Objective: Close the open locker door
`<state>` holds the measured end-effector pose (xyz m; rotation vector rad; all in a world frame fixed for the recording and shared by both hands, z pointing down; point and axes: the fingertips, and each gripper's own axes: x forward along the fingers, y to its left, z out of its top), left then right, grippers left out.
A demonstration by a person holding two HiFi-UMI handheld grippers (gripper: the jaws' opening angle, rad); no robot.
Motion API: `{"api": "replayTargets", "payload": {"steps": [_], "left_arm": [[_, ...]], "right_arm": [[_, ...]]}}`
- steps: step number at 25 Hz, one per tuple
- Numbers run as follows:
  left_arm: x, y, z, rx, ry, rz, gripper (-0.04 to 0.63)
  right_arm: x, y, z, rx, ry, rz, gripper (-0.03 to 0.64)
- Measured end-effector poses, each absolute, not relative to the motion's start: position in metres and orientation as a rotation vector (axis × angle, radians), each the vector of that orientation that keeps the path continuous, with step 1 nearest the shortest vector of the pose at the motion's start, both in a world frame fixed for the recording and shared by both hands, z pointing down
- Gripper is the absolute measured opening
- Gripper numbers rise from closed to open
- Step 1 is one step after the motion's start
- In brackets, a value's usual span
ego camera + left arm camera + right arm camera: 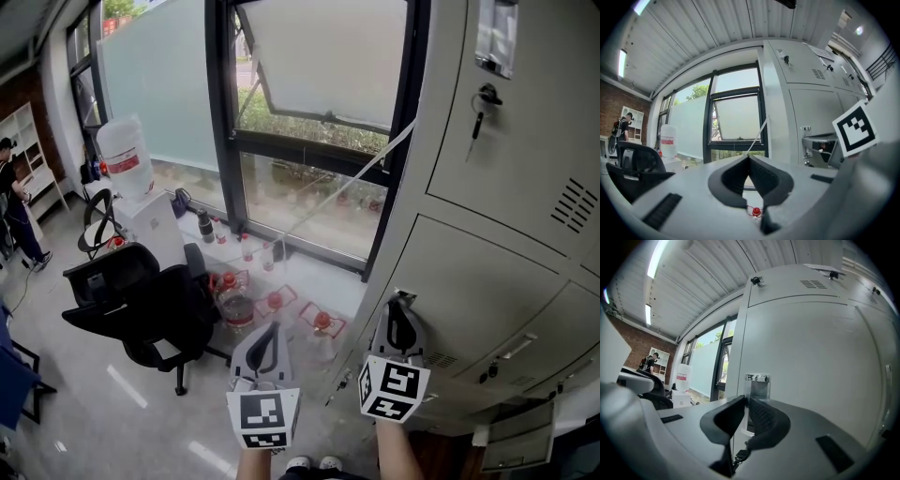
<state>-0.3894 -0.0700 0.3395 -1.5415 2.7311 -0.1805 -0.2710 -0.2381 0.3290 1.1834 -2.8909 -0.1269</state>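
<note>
The grey locker door (473, 281) stands in the bank of lockers at the right and fills the right gripper view (811, 366). A small metal latch plate (757, 379) sticks out at its left edge. My right gripper (402, 302) is at that edge, and its jaws (746, 398) have closed down onto the thin door edge just below the latch. A key (739, 455) hangs beneath them. My left gripper (271, 328) hangs in free air left of the lockers, shut with nothing in it (749, 156). The left gripper view shows a dark gap into the locker (820, 143).
A black office chair (141, 300) and a water dispenser (127, 164) stand to the left. Several bottles (272, 302) sit on the floor under the window (319, 112). A low locker door (520, 436) hangs open at the bottom right. A person (9, 187) stands far left.
</note>
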Motion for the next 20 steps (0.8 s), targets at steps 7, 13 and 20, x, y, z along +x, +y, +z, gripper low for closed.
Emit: {"api": "replayTargets", "payload": {"steps": [7, 13, 20], "left_arm": [[-0.395, -0.066, 0.34, -1.521, 2.747, -0.18, -0.002], [-0.393, -0.065, 0.341, -1.52, 2.75, -0.183, -0.002], [-0.391, -0.061, 0.345, -1.526, 2.759, -0.191, -0.002]], "right_arm": [[-0.272, -0.237, 0.328, 1.188, -2.898, -0.117, 0.046], [-0.271, -0.235, 0.329, 1.191, -2.906, -0.151, 0.046], [-0.263, -0.228, 0.329, 1.217, -2.908, -0.181, 0.048]]}}
